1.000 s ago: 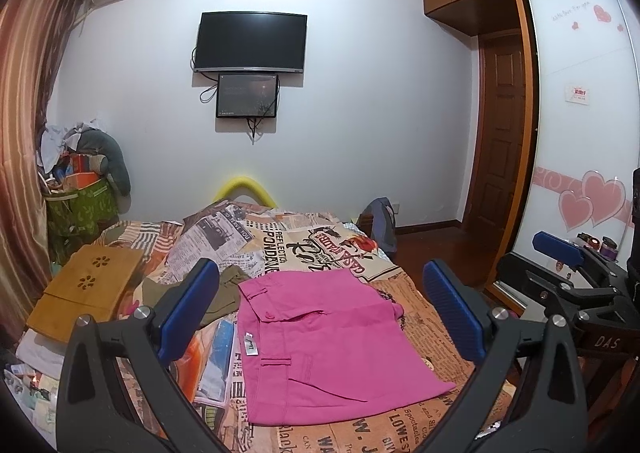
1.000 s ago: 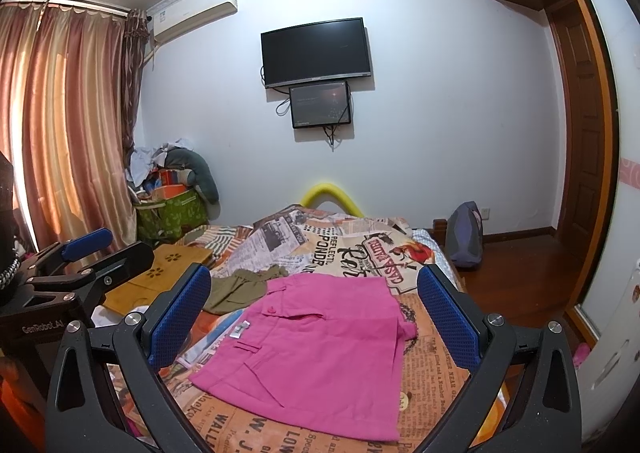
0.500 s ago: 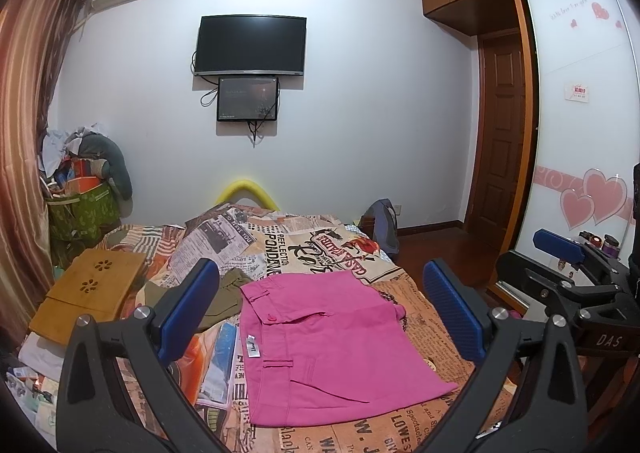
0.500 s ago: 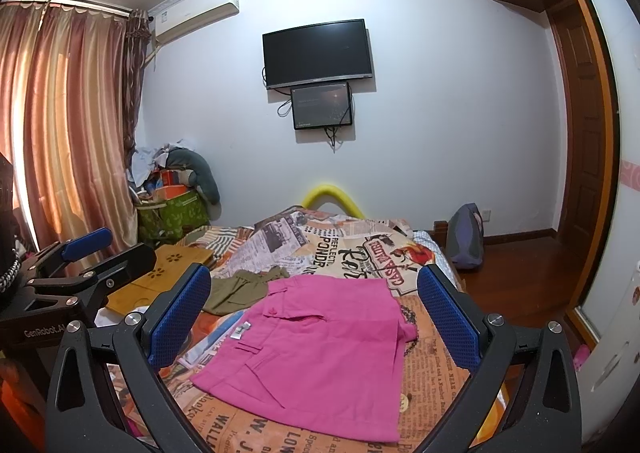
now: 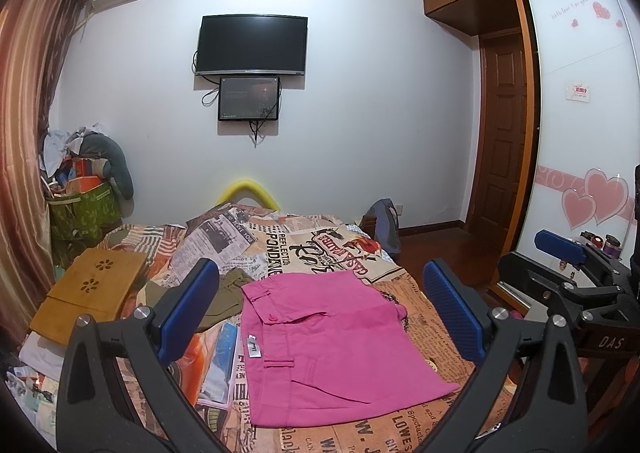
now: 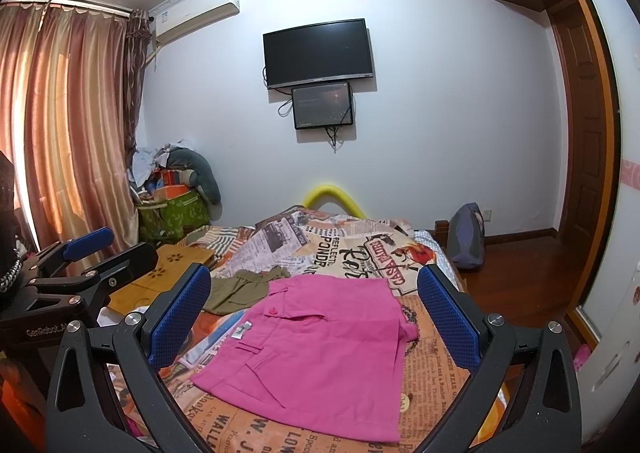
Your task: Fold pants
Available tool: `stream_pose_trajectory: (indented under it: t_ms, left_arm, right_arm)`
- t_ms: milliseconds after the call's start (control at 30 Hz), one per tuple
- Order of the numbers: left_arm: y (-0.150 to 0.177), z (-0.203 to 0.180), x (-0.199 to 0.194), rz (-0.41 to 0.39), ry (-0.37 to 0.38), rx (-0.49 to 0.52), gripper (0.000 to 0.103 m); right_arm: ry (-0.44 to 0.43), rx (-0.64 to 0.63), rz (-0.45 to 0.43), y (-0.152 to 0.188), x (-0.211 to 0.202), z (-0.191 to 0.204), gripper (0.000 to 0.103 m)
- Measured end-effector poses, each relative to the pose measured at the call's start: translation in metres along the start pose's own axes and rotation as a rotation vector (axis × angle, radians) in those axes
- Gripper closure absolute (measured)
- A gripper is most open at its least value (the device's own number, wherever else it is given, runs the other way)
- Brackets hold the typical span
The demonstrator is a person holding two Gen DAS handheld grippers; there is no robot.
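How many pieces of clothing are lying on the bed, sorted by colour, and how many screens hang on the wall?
Pink garments: 1, the pink pants lying flat on the bedspread.
Olive garments: 1, the olive garment crumpled beside them.
Wall screens: 2, the large TV and the small monitor under it.
Total: 4.

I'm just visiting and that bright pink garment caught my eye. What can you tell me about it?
The pink pants look like plain woven cotton, already folded into a compact, roughly square shape. They lie flat on the newspaper-print bedspread. A button, a pocket flap, a belt loop and a small white tag show along their left side. Nothing grips them; an olive garment lies beside them.
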State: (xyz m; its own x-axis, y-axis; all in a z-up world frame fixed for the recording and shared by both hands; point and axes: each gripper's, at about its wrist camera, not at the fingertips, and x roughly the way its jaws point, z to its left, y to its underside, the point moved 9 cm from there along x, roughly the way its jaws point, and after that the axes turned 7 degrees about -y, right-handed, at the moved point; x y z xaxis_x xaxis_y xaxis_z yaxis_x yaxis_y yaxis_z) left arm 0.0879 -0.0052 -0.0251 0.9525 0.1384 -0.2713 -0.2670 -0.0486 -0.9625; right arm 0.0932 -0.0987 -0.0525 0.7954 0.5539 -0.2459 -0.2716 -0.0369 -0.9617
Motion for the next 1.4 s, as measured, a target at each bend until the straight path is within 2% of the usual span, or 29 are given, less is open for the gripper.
stream_pose_trajectory:
  t_ms: [333, 500, 633, 900, 1067, 1133, 1300, 1400]
  left_arm:
    - [0.003, 0.003, 0.004, 0.008, 0.000, 0.001, 0.000]
    - [0.007, 0.006, 0.020, 0.032, -0.004, 0.008, 0.000]
    - [0.014, 0.011, 0.040, 0.047, -0.040, 0.047, 0.000]
    - [0.045, 0.027, 0.101, 0.170, -0.058, 0.102, 0.000]
    - [0.073, 0.048, 0.151, 0.239, -0.156, 0.139, 0.000]
    - [0.085, 0.053, 0.169, 0.285, -0.147, 0.146, 0.000]
    - [0.121, 0.061, 0.214, 0.444, -0.071, 0.134, 0.000]
    - [0.141, 0.065, 0.239, 0.516, -0.050, 0.121, 0.000]
  right_arm:
    - [0.001, 0.001, 0.006, 0.004, 0.008, -0.004, 0.000]
    - [0.019, -0.016, 0.011, 0.006, 0.015, -0.012, 0.000]
    - [0.049, -0.039, 0.059, 0.016, 0.032, -0.030, 0.000]
    - [0.069, -0.020, 0.221, 0.063, 0.074, -0.080, 0.000]
    - [0.074, 0.041, 0.331, 0.098, 0.096, -0.109, 0.000]
    - [0.087, 0.062, 0.367, 0.112, 0.102, -0.120, 0.000]
    - [0.102, 0.076, 0.455, 0.139, 0.132, -0.146, 0.001]
    - [0.108, 0.071, 0.494, 0.152, 0.147, -0.158, 0.007]
